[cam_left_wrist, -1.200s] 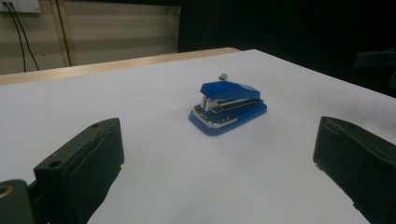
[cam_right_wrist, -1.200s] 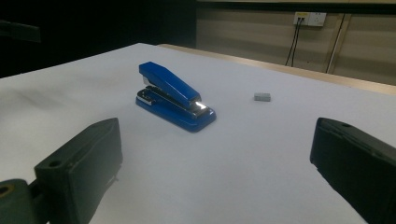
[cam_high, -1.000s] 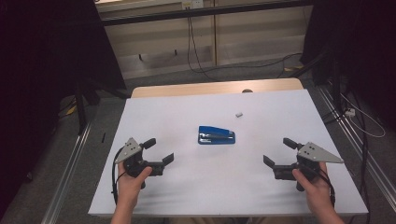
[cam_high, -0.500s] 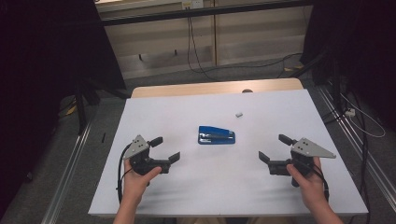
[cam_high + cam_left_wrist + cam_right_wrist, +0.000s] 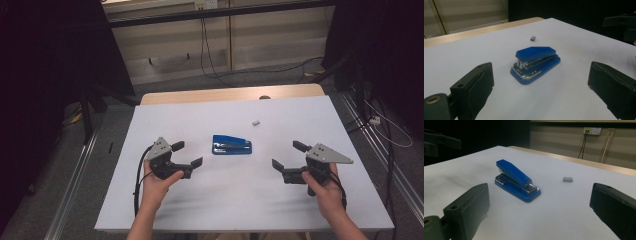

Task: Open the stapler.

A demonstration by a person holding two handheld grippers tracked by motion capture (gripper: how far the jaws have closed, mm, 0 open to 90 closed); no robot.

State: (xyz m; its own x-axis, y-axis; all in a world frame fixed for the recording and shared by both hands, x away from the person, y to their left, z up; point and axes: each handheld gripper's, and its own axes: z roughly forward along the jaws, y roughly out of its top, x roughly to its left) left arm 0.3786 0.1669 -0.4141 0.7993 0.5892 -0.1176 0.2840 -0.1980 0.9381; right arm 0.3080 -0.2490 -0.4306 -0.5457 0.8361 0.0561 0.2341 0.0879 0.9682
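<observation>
A blue stapler [image 5: 231, 145] lies flat in the middle of the white table [image 5: 210, 115]. My left gripper [image 5: 187, 154] hovers just left of it, open, and its jaws have just been closing a little with nothing between them. In the left gripper view the stapler [image 5: 536, 62] sits ahead of the spread jaws of my left gripper [image 5: 541, 87]. My right gripper [image 5: 287, 155] stands open to the stapler's right, farther off. The right gripper view has the stapler [image 5: 516, 180] ahead and left of centre beyond my right gripper [image 5: 540, 212].
A small grey block [image 5: 256, 122] rests behind the stapler, apart from it; the block [image 5: 533, 38] [image 5: 567, 179] appears in both gripper views. A wooden strip [image 5: 230, 94] borders the table's far edge. Dark floor, rails and cables surround the table.
My left hand has moved right and slightly forward, closer to the stapler. The right hand has edged a little inward. The stapler and the grey block have stayed put.
</observation>
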